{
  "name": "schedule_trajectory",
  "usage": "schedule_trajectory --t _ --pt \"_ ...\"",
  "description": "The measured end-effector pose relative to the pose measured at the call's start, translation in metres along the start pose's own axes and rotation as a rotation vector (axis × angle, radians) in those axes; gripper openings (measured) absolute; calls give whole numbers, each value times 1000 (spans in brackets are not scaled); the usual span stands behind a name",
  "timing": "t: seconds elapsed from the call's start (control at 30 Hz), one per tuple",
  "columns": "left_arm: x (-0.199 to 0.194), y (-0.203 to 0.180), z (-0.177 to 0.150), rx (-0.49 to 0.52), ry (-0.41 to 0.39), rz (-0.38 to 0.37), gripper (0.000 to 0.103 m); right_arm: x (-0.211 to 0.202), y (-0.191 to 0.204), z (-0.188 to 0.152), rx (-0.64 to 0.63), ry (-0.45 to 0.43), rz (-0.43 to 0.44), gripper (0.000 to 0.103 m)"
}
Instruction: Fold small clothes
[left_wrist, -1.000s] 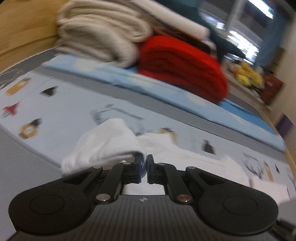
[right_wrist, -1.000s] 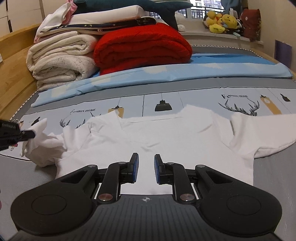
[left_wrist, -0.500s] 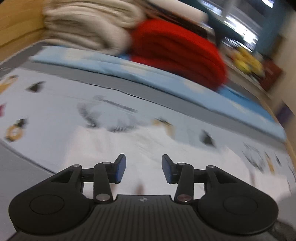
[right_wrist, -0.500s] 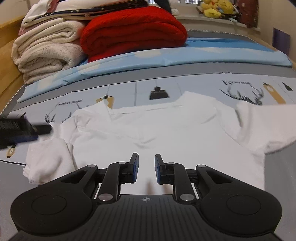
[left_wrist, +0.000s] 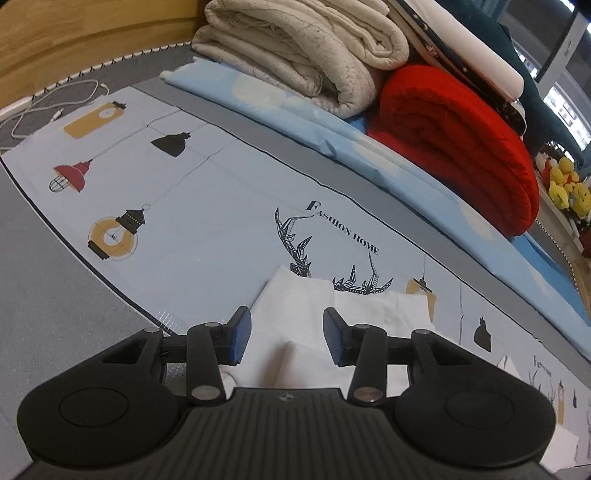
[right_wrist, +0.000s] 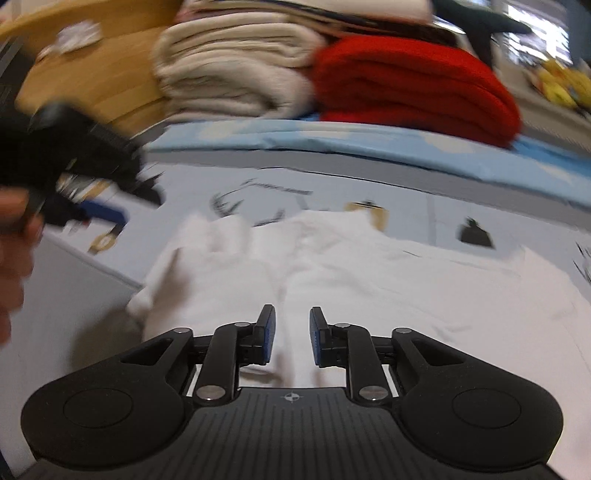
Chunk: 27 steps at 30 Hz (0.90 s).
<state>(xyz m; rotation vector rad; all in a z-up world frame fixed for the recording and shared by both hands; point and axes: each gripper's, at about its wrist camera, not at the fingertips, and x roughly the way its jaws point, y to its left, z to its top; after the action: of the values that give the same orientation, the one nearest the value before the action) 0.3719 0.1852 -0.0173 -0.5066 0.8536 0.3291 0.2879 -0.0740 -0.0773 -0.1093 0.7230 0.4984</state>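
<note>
On the printed bedsheet (left_wrist: 221, 206), toward its near edge, a white shirt (right_wrist: 369, 280) lies flat, its left sleeve folded inward. Left gripper (left_wrist: 287, 334): jaws apart, having just opened, over the folded sleeve, pads clear of cloth. Right gripper (right_wrist: 288, 332): jaws parted and just opening wider, above the shirt body, gripping nothing. Along the far edge: cream blanket (left_wrist: 295, 48), red blanket (left_wrist: 454, 136) stacked side by side.
</note>
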Motion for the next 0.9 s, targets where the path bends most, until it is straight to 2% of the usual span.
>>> schedule_trajectory --t 0.07,0.2,0.33,0.53,0.57,0.6,0.67,0.77,0.9 --pt "-1 3 2 -9 4 -5 48 6 13 -2 -52 -6 19 46" --pt "-4 6 4 -9 10 -27 48 20 34 -7 -172 -10 26 51" --pt "-4 10 6 -7 13 -25 52 36 44 -12 -272 18 27 52" --pt "-4 16 9 -18 12 -9 52 49 55 -20 -361 68 19 49" --pt "-3 17 9 -21 13 -7 52 49 55 -20 -358 70 20 41" --pt "-3 17 10 -24 15 -6 52 50 54 -20 -351 69 25 26" --pt "-3 16 10 -26 13 -6 52 48 50 -18 -327 63 29 8" --pt "-3 13 9 -21 12 -10 52 40 37 -10 -243 22 42 1" --pt "-2 10 7 -19 13 -6 52 20 7 7 -61 -78 46 0"
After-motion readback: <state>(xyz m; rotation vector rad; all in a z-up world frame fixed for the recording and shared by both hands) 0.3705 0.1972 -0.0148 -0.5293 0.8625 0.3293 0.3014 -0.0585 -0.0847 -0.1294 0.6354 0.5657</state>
